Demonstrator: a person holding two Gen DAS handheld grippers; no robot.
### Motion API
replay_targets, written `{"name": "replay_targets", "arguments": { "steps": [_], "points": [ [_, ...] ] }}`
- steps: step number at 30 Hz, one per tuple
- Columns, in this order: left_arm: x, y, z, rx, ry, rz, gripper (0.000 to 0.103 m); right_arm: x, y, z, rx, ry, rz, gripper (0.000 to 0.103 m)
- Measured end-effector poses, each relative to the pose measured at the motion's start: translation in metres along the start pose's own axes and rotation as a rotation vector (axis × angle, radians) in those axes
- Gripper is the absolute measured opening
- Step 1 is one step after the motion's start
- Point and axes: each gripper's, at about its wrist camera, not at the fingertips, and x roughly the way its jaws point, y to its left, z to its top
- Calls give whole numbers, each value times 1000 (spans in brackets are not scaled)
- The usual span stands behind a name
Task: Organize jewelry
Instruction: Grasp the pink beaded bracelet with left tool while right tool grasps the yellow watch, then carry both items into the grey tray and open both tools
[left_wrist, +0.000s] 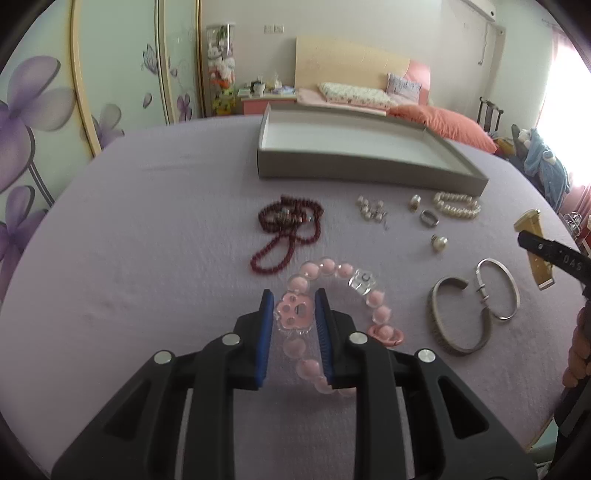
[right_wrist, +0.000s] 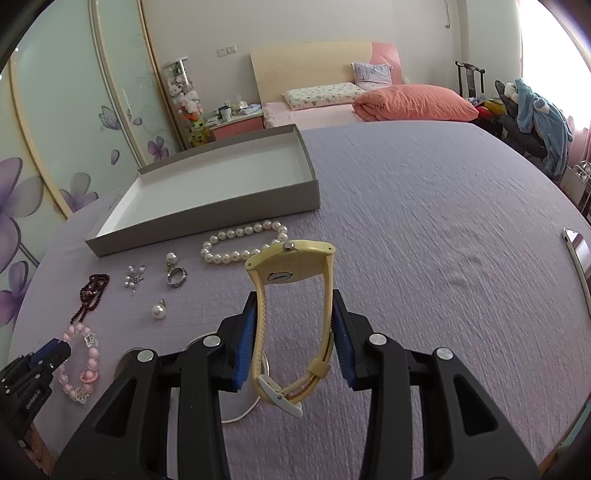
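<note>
On the lilac bedspread (right_wrist: 424, 206), the left gripper (left_wrist: 294, 308) has its blue pads (left_wrist: 266, 314) on either side of the paw-shaped charm of a pink bead bracelet (left_wrist: 334, 291), clenched against that charm while the rest of the bracelet lies flat on the cloth. Just beyond it sits a tangle of dark red beads (left_wrist: 286, 227). Farther right lie small pearl earrings (left_wrist: 371, 210), a ring (left_wrist: 428, 218), a single pearl stud (left_wrist: 439, 242) and a pearl bracelet (left_wrist: 458, 206), with two silver bangles (left_wrist: 476, 310) touching each other nearer the camera.

The right gripper (right_wrist: 293, 325) is grasping a pale yellow wristwatch (right_wrist: 291, 295) by its strap, pads pressed on both sides of the loop, so the watch case stands up above the bedspread and the white buckle hangs near the gripper body.

An open grey cardboard tray (right_wrist: 207, 221) with a white interior rests behind the jewelry, well apart from both grippers; a phone (right_wrist: 578, 254) lies at the far right edge
</note>
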Motion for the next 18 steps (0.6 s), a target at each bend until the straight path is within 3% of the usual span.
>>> {"name": "replay_targets", "arguments": {
  "steps": [18],
  "points": [
    [-71, -12, 49, 45, -183, -29, 23, -37, 23, 15, -101, -107, 56, 39]
  ]
}}
